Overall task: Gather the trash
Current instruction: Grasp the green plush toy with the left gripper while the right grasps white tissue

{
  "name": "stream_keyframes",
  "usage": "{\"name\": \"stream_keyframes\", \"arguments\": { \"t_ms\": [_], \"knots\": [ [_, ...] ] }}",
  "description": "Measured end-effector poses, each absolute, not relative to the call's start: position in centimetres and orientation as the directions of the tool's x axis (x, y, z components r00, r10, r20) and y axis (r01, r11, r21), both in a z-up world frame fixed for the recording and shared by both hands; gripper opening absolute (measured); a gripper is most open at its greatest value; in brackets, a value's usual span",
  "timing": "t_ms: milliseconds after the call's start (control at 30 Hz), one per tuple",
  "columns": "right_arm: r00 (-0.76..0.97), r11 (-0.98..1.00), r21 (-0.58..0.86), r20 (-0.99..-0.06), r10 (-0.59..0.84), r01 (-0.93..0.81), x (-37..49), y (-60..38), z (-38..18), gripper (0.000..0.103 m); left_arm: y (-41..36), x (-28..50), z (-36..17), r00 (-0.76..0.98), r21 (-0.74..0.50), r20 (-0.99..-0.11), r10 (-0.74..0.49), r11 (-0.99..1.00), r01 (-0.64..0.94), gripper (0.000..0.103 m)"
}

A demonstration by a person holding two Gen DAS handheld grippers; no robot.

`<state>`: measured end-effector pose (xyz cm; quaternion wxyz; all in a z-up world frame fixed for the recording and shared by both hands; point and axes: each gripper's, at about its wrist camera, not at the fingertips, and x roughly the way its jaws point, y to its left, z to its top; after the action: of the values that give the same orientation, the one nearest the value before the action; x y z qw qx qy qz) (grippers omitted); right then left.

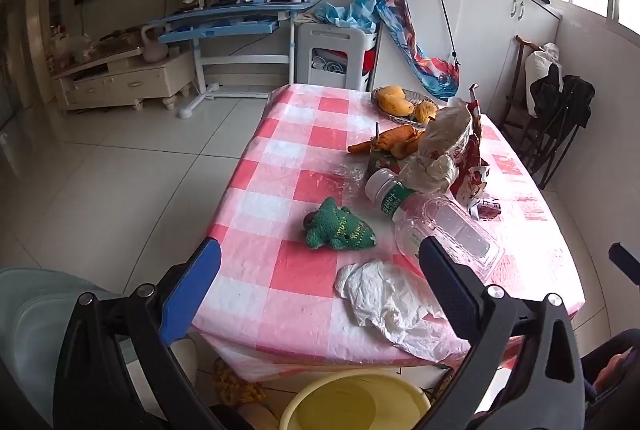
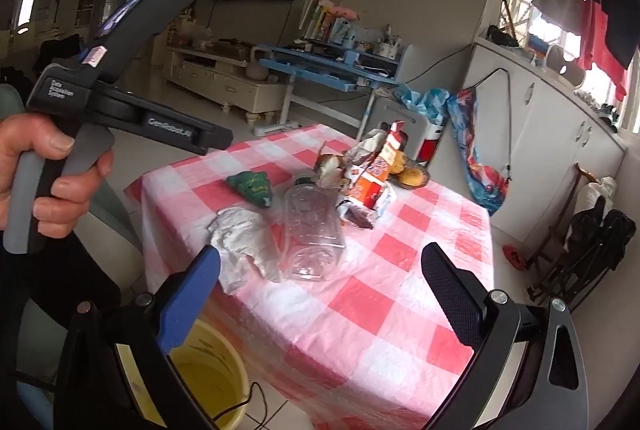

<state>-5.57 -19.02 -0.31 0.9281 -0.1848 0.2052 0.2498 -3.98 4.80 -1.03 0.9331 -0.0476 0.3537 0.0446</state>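
Observation:
A crumpled white tissue [image 1: 384,302] lies near the front edge of the red-checked table [image 1: 288,157]; it also shows in the right wrist view [image 2: 244,242]. A clear plastic bottle [image 1: 436,226] lies on its side beside it, also seen in the right wrist view [image 2: 314,234]. Behind are crumpled wrappers and a red carton [image 1: 448,149]. A yellow bucket [image 1: 356,402] stands on the floor below the table edge. My left gripper [image 1: 320,290] is open and empty above the tissue. My right gripper [image 2: 320,294] is open and empty over the table.
A green plush toy [image 1: 340,226] lies mid-table. A basket of mangoes [image 1: 400,101] sits at the far end. A blue desk [image 1: 236,17], white cabinets [image 1: 480,21] and a folding chair [image 1: 552,117] surround the table. The left hand and its gripper handle [image 2: 80,133] show in the right wrist view.

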Motion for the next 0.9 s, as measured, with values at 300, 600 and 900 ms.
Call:
{"name": "stream_keyframes", "arguments": {
  "t_ms": [300, 600, 900],
  "knots": [
    [0.694, 0.727, -0.206, -0.543, 0.473, -0.656, -5.6, -16.7, -1.9, 0.076, 6.8, -2.6, -3.1, 0.663, -0.025, -0.735, 0.141, 0.972, -0.234, 0.096],
    [0.542, 0.660, -0.050, -0.620, 0.568, -0.749, -3.7, -14.2, -3.6, 0.066, 7.1, -0.8, -4.5, 0.643, -0.028, -0.756, 0.123, 0.975, -0.220, 0.096],
    [0.488, 0.669, -0.023, -0.703, 0.518, -0.743, 0.0, -11.6, -6.1, 0.066, 4.8, 5.0, -6.3, 0.582, 0.070, -0.804, 0.126, 0.991, -0.118, 0.096]
  ]
}}
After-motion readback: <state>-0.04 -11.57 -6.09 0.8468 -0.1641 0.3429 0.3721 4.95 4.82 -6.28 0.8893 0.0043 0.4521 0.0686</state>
